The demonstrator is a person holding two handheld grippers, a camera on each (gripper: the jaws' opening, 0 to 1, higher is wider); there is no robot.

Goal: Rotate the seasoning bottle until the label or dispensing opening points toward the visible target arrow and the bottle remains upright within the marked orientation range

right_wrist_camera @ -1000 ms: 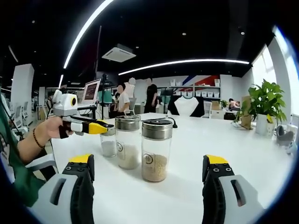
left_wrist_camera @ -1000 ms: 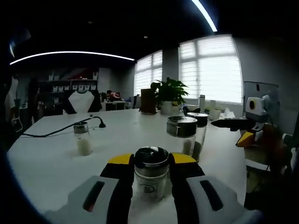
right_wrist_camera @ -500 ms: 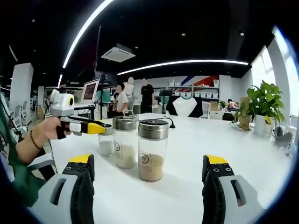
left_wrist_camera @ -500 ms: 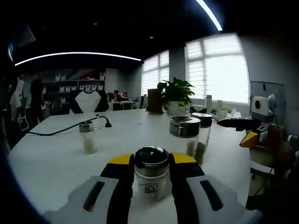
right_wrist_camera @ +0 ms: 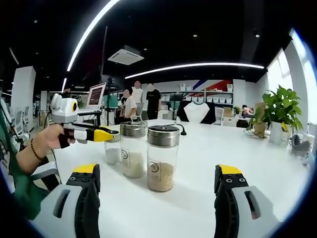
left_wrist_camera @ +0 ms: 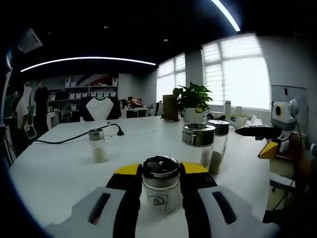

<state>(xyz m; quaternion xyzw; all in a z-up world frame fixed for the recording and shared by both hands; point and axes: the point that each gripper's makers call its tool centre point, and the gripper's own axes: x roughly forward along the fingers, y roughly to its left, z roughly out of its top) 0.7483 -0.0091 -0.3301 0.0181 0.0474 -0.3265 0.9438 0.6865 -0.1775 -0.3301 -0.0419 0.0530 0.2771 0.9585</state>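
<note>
Between left tongs, seasoning bottle, gripped

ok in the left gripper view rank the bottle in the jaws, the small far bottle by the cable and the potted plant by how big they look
1. Bottle in the jaws, but it sits nearest the camera.
2. Potted plant.
3. Small bottle by the cable.
Plant and small bottle are far off, so true sizes stay unsure.

— What sort of place is shown?

— An open-plan office. A large white worktop is seen under long ceiling light strips, with wide blinded windows and a potted plant.

— Anything else?

— Shelves of boxes, a monitor and standing people are seen behind.
</note>
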